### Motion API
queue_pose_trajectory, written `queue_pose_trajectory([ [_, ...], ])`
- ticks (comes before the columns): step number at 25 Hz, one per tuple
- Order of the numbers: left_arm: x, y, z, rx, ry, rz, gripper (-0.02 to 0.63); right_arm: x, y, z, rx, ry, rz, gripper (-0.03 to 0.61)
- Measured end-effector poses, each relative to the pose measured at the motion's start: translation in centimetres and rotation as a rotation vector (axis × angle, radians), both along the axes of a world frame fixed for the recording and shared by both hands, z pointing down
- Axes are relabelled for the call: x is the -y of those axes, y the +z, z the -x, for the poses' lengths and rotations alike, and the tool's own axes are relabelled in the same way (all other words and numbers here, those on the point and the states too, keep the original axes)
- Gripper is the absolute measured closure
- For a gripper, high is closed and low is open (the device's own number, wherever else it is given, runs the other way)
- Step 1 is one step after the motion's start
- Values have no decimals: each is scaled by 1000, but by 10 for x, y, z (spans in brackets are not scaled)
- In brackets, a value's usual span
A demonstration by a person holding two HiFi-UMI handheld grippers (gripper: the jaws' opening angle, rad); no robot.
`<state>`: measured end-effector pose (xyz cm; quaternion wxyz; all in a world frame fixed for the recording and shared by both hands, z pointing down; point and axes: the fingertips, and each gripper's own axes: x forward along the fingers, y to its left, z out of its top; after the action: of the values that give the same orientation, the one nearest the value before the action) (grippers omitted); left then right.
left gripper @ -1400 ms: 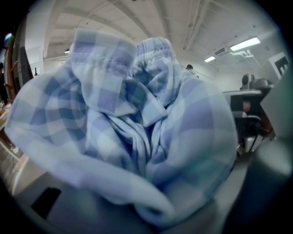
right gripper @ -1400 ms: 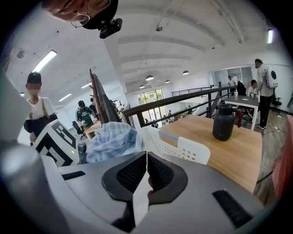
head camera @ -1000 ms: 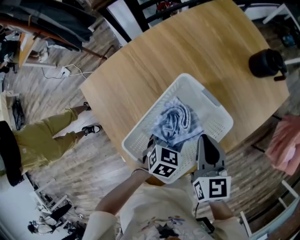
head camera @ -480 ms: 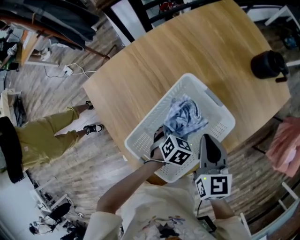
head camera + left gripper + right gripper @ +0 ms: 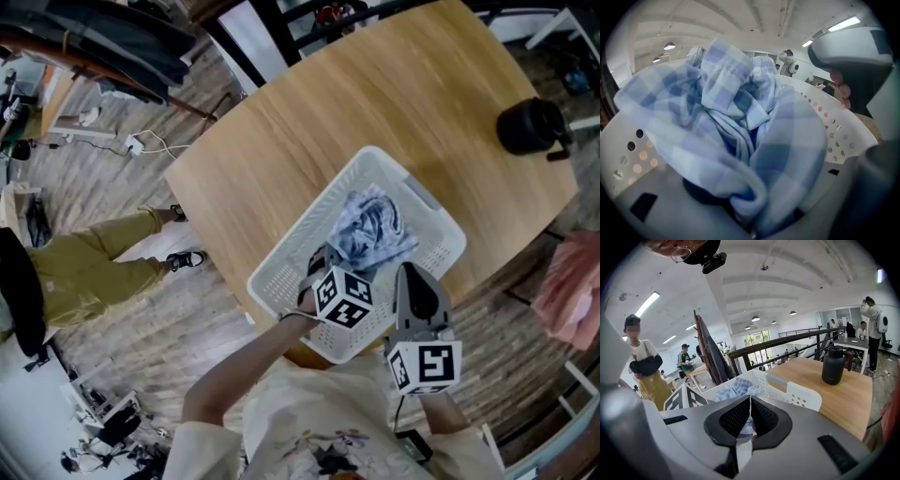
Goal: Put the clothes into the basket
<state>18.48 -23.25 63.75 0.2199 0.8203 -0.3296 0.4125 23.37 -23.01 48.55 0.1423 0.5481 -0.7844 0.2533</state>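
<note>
A white plastic basket (image 5: 305, 217) stands on the round wooden table (image 5: 375, 84), near its front edge. A blue-and-white checked cloth (image 5: 370, 225) lies bunched inside it. My left gripper (image 5: 325, 269) reaches down into the near end of the basket. In the left gripper view the cloth (image 5: 740, 131) fills the picture and drapes over the jaws, hiding most of them. Those jaws have just been opening, and the cloth still lies between them. My right gripper (image 5: 411, 274) hovers at the basket's near right corner, its pads (image 5: 761, 416) closed together with nothing held.
A black flask (image 5: 532, 125) stands at the table's far right. A person in mustard trousers (image 5: 84, 272) stands on the floor left of the table. Something pink (image 5: 567, 291) sits beyond the table's right edge. Past the basket the tabletop is bare wood.
My left gripper has sunk forward into the basket with the cloth, and the bunch now sits lower and more compact. The right gripper has stayed put.
</note>
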Motion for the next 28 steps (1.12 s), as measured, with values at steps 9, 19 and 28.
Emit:
queue_pose_trajectory([
  [9,2,7,19,11,-10,14,265,-3,3,-3,-1,10,11,554],
  [19,-6,-4,16,-59,-14,41,312,-9,3,-1,0,18,18,554],
  [28,0,-24,30,-17,-89,-20,614,-19,-16,6,17,30,-40,554],
])
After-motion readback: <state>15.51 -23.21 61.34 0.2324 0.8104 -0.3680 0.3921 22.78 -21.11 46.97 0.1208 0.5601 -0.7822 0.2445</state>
